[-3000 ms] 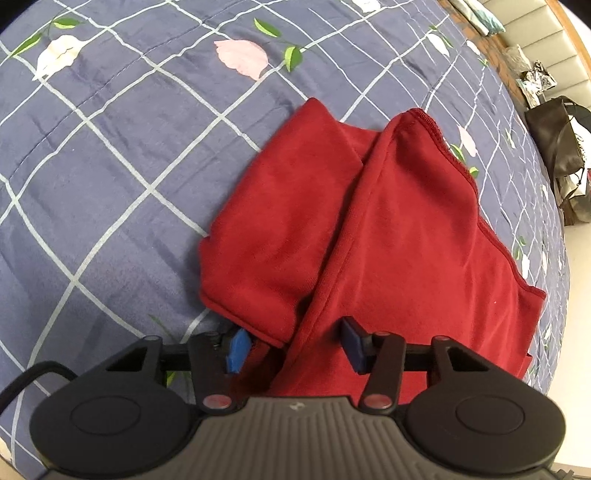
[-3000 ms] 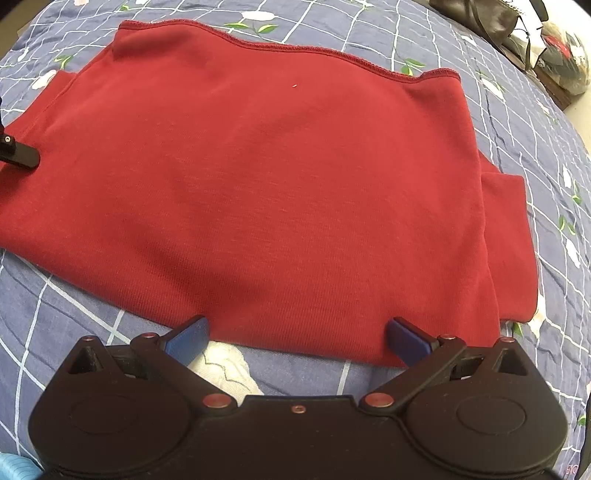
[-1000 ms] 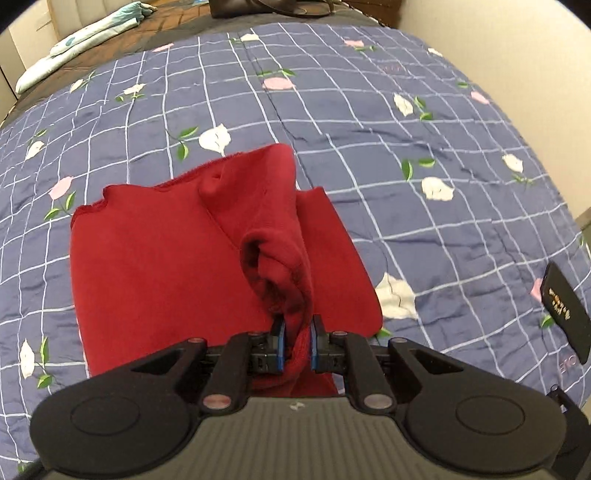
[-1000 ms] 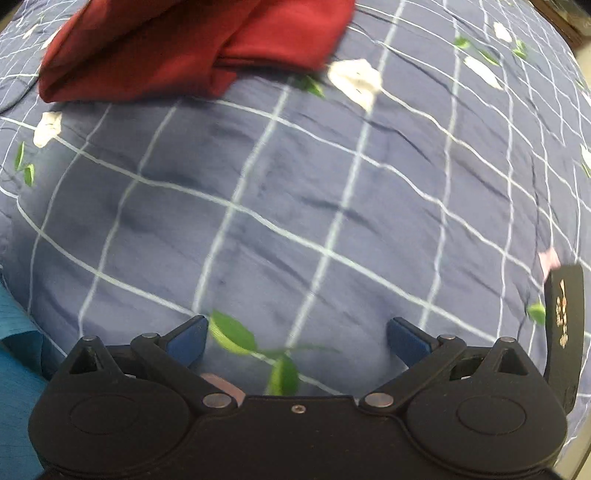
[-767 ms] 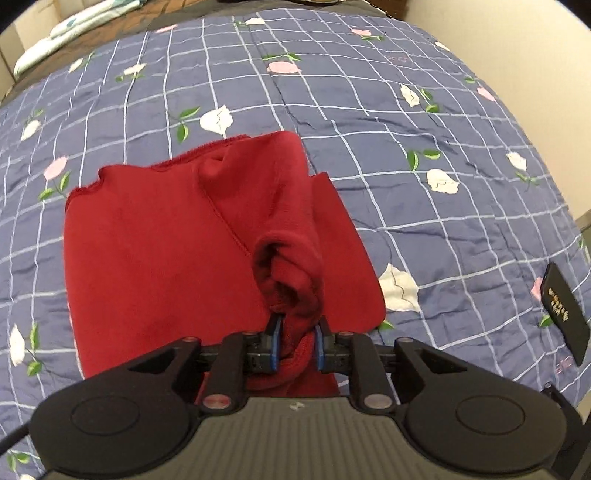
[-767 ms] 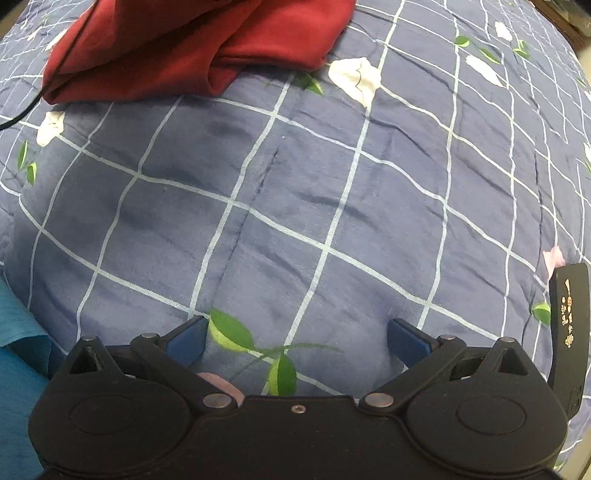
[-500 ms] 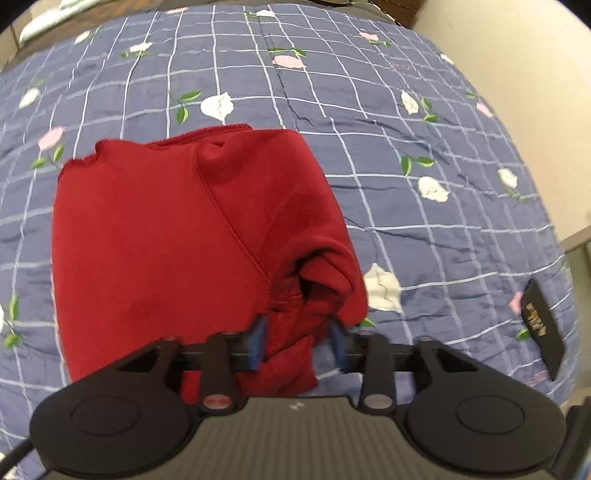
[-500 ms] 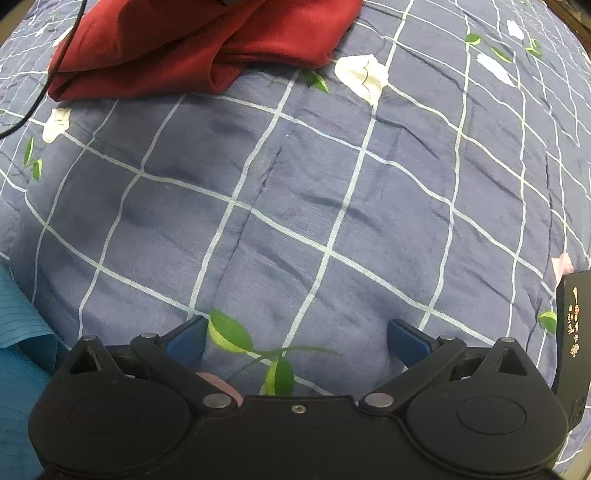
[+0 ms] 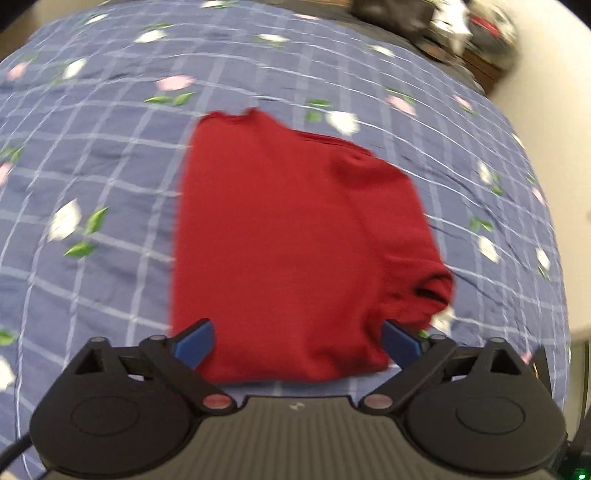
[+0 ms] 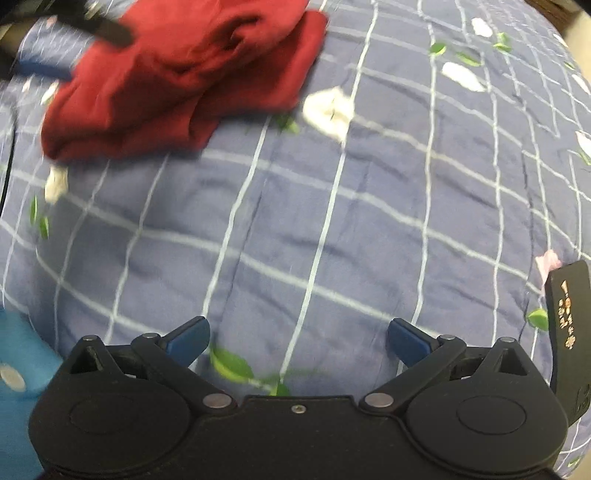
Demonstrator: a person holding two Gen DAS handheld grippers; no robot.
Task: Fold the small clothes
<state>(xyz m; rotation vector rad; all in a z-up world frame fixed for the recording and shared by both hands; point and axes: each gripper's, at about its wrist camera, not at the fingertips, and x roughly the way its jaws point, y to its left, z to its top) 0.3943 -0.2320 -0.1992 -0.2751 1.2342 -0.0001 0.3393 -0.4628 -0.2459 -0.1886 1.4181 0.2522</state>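
Note:
A red garment (image 9: 291, 236) lies folded on the blue checked bedspread (image 9: 103, 155), with a sleeve cuff bunched at its right edge. My left gripper (image 9: 297, 341) hovers over the garment's near edge, its jaws opening wide, and the blue pads do not press on the cloth. In the right wrist view the same red garment (image 10: 184, 74) lies at the top left, well beyond my right gripper (image 10: 297, 341). That gripper stands open over bare bedspread (image 10: 369, 221) with nothing between its fingers. The left gripper's black finger (image 10: 107, 29) shows blurred above the garment.
A dark flat object with gold print (image 10: 569, 317) lies at the bed's right edge. Blue cloth (image 10: 18, 354) shows at the lower left of the right wrist view. Bags (image 9: 454, 26) sit beyond the far end of the bed.
My left gripper has let go of the red sleeve, opened wide and drawn back, rolling as it went. The sleeve now rests on the folded garment. The right gripper shifted slightly.

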